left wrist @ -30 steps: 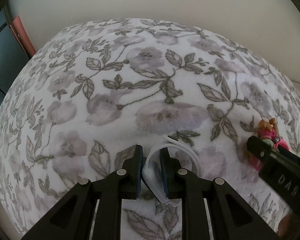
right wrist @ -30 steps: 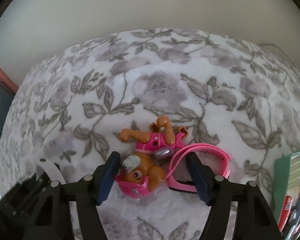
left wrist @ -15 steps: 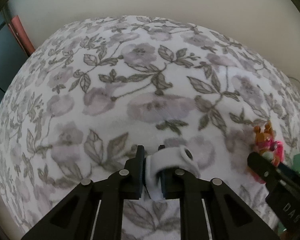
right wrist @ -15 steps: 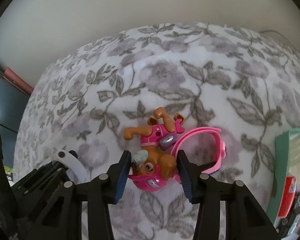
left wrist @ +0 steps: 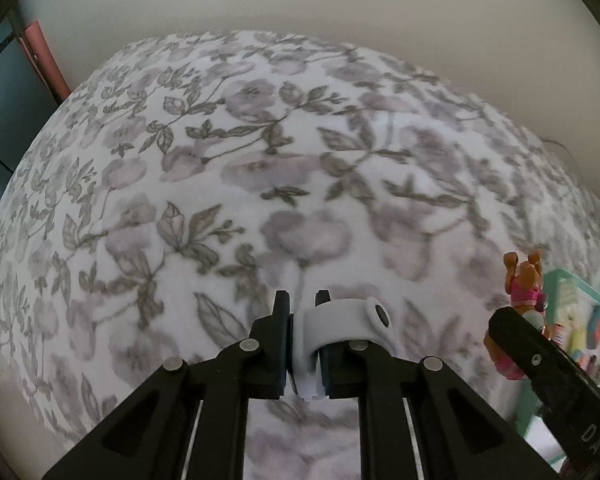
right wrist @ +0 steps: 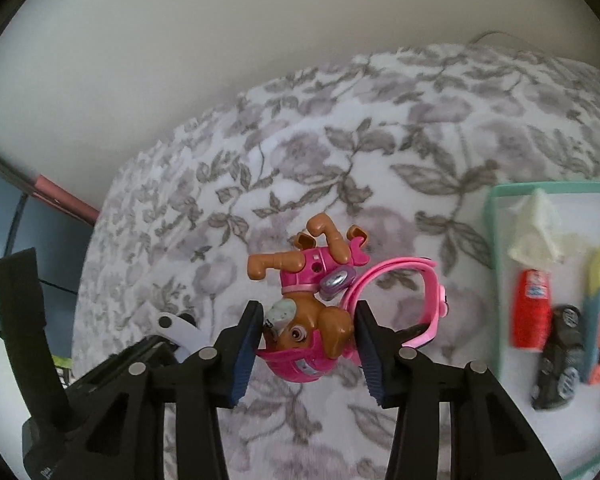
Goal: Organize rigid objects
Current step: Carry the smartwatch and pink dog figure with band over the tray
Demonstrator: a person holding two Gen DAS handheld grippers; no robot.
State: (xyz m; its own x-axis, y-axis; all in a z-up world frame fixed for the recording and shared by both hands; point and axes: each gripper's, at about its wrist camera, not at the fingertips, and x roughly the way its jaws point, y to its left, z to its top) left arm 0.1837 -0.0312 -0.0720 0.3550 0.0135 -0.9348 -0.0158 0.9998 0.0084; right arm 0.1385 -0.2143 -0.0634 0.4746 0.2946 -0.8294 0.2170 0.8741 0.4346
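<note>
Left tongs [left wrist: 304,340] clamped, steeply downward; right tongs [right wrist: 306,344] clamped, tilted down

Our left gripper [left wrist: 303,344] is matte black plastic: two angular arms with triangular cut-outs, each fastened by round silver screws, and pale strips running along the inner rails. Its fingers [left wrist: 281,344] end in flat dark blue pads. Our right gripper [right wrist: 307,354] has the same black frame, silver screws and ribbed blue pads. From the left camera its side shows white stamped letters. A black strap [right wrist: 28,320] stands beside our left gripper's body.
</note>
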